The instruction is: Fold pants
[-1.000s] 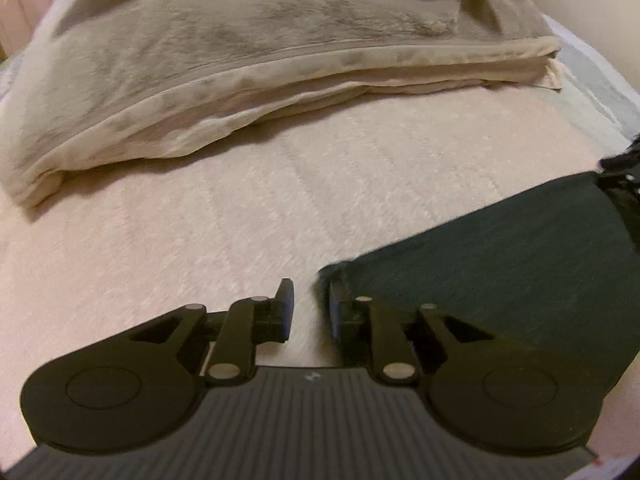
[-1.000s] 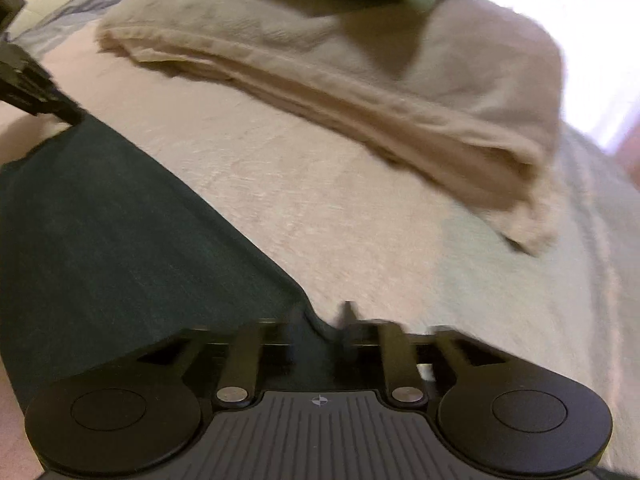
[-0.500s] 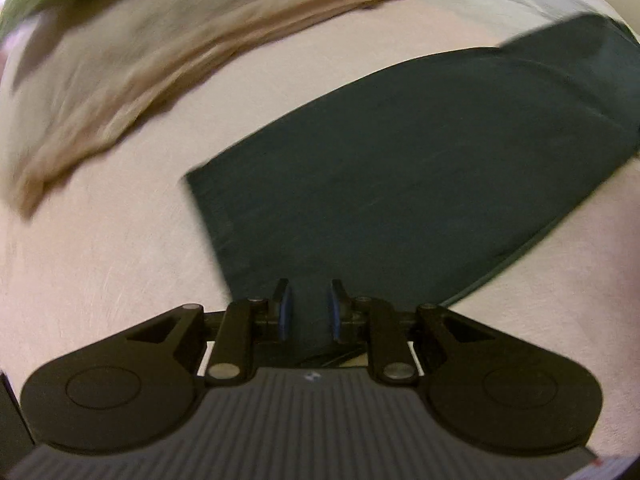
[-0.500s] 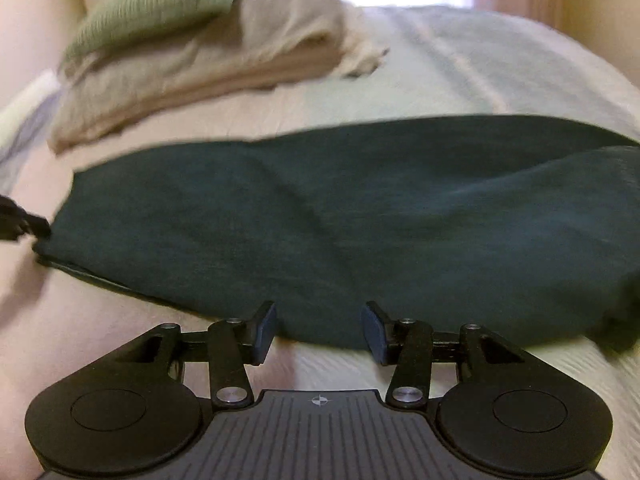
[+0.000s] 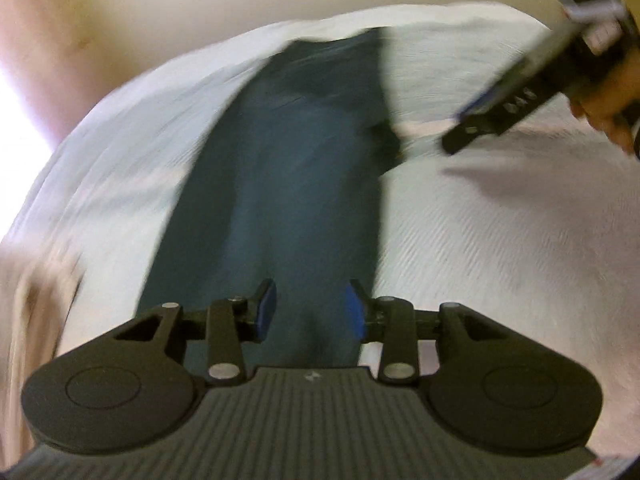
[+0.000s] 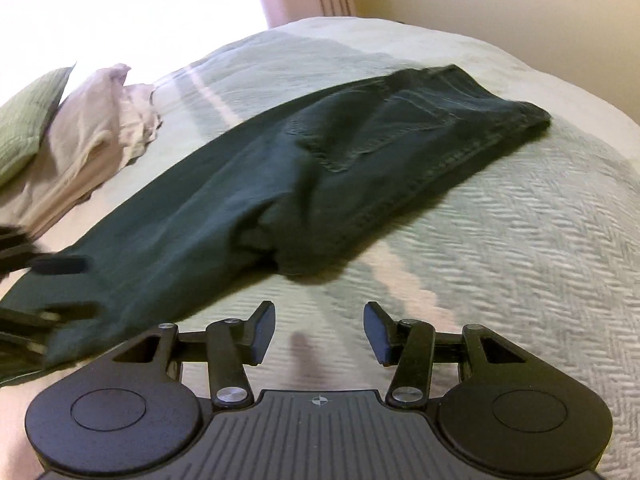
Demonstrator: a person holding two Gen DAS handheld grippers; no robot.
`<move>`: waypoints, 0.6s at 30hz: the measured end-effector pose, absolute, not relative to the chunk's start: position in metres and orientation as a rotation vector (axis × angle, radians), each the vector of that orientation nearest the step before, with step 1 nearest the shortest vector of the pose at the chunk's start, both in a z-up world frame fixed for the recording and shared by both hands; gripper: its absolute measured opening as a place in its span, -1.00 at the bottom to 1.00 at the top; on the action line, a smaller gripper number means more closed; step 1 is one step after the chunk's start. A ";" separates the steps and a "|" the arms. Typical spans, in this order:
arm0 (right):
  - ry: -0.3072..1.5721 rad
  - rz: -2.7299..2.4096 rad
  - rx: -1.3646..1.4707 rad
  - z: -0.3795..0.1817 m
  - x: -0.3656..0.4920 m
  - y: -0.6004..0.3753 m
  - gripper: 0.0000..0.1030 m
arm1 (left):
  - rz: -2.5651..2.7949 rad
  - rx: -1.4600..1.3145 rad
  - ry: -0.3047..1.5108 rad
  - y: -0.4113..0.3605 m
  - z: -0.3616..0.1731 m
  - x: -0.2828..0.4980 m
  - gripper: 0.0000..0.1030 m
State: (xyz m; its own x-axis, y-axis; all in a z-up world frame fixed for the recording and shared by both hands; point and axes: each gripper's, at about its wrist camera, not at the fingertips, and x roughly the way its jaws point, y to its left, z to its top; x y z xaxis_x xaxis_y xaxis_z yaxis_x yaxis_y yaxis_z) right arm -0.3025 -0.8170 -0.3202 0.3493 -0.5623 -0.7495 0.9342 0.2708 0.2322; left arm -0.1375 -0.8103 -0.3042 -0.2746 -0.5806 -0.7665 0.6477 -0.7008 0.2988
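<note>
Hovering over the bed, I have both tools spread wide with nothing held between their fingers. My left gripper hangs above the hem end of the dark teal jeans, its two blue-faced pads parted to either side of the leg fabric but not closed on it; whether they touch the cloth I cannot tell, as this view is blurred. My right gripper is parted just as widely, over bare bedspread just beside the near edge of the jeans.

The jeans lie flat and lengthwise across the bed, folded once so one leg sits on the other. They are heavy denim with pale double stitching along the seams, a patch pocket and the waistband at the far end, and a soft rumpled bulge near the middle of the near edge. The bedspread is a pale, woven cover with a raised herringbone weave. At the left of the right wrist view sit a folded beige blanket, plush and thick, and a ribbed green pillow. In the left wrist view my right hand grips the other tool's dark handle.
</note>
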 end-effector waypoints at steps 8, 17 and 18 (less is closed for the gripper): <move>0.593 -1.031 0.759 -0.328 -0.315 -0.824 -0.10 | -2.084 1.394 -0.068 -0.841 -0.343 -0.187 -0.71; 0.496 -1.030 0.791 -0.334 -0.273 -0.847 0.26 | -2.059 1.137 0.487 -0.912 -0.286 -0.129 -0.89; 0.483 -1.048 0.803 -0.335 -0.266 -0.852 0.27 | -2.061 1.131 0.505 -0.916 -0.286 -0.129 -0.89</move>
